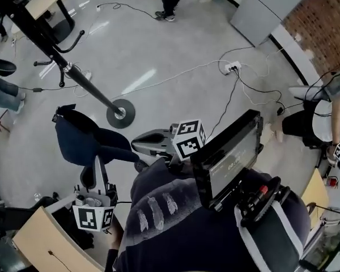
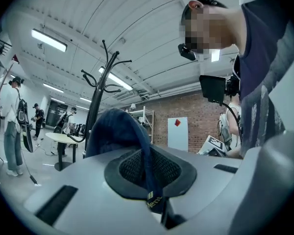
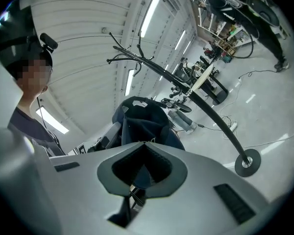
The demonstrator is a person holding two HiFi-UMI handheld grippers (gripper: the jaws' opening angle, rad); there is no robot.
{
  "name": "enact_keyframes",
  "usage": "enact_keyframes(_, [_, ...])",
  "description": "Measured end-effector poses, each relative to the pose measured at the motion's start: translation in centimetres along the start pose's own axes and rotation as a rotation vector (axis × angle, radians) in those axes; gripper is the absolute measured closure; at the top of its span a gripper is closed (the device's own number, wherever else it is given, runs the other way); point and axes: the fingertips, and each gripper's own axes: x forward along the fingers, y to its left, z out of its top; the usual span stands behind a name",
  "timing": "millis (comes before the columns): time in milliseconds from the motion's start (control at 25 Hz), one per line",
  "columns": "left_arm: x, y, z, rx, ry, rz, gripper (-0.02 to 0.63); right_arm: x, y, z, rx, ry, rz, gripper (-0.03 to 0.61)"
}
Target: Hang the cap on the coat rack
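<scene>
Held aloft, a dark cap (image 1: 82, 137), pinched at two edges. Clamped tight in the left gripper (image 1: 98, 164) by what looks like its rear strap, and in the right gripper (image 1: 137, 146) by a fold of fabric. Near the coat rack (image 1: 85, 84), hooks (image 2: 105, 67) higher up. Open floor (image 1: 158, 44) past the round base (image 1: 120, 113). Cables (image 1: 231, 98) to the right, a tabletop edge (image 1: 42, 234) close beside the left gripper.

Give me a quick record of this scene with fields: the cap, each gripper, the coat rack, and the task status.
cap: dark blue, held in the air by both grippers
left gripper: shut on cap
right gripper: shut on cap
coat rack: black, round base on floor, beyond cap, not touching it
status: cap not yet hung
</scene>
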Motion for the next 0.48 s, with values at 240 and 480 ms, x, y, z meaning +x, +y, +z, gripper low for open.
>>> enact_keyframes(240, [-0.1,2.5,-1.1,-0.022,-0.009,-0.053,0.591,2.8,-0.8,-0.5,-0.008,0.003,-0.034,0.575])
enact_keyframes(480, [-1.5,7.6,-0.5,0.006,-0.026,-0.031,0.592,7.9,-1.0,0.6,0.002,-0.006,-0.022,0.575])
